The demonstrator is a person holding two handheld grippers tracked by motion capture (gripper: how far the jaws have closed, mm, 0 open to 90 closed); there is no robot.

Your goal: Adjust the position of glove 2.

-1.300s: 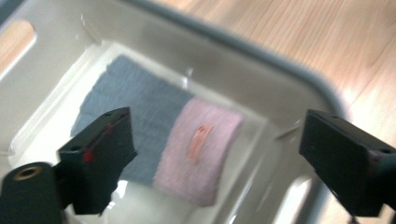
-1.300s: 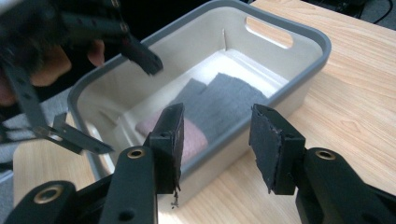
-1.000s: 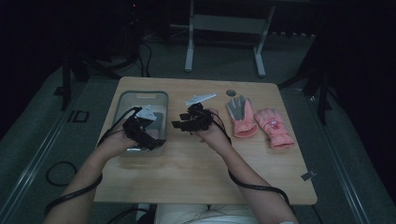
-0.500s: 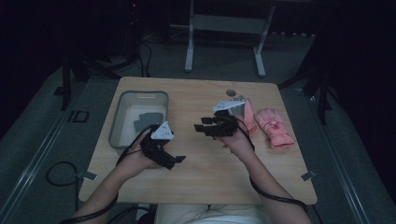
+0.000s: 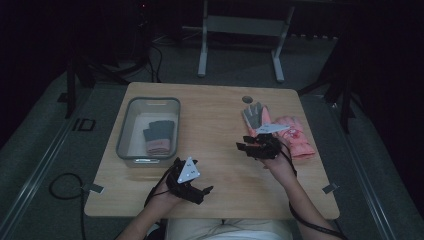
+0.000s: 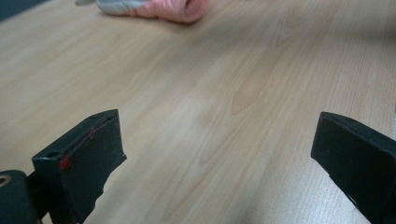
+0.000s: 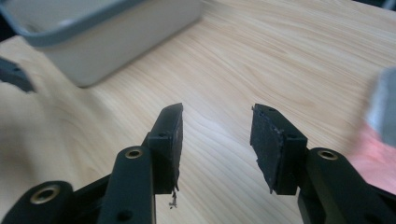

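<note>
A grey bin [image 5: 124,131] stands on the left of the wooden table [image 5: 215,125] with a folded grey and pink glove [image 5: 159,138] inside. At the right lie a pink glove with a grey palm [image 5: 254,117] and a second pink glove [image 5: 296,135]. My left gripper [image 5: 204,194] is open near the front edge and points right; between its wide jaws [image 6: 215,154] there is bare wood, and a pink glove [image 6: 159,7] lies far ahead. My right gripper [image 5: 242,146] is open beside the gloves, pointing left. Its jaws [image 7: 217,135] hold nothing and face the bin [image 7: 93,37].
A round hole [image 5: 247,99] is set in the table behind the gloves. Cables trail from both grippers off the front edge. A metal stand [image 5: 240,30] is on the floor beyond the table. A glove's edge [image 7: 380,140] shows blurred at the right of the right gripper view.
Both grippers have left the bin. The left one has drawn back to the table's front edge, and the right one has swung right to the gloves.
</note>
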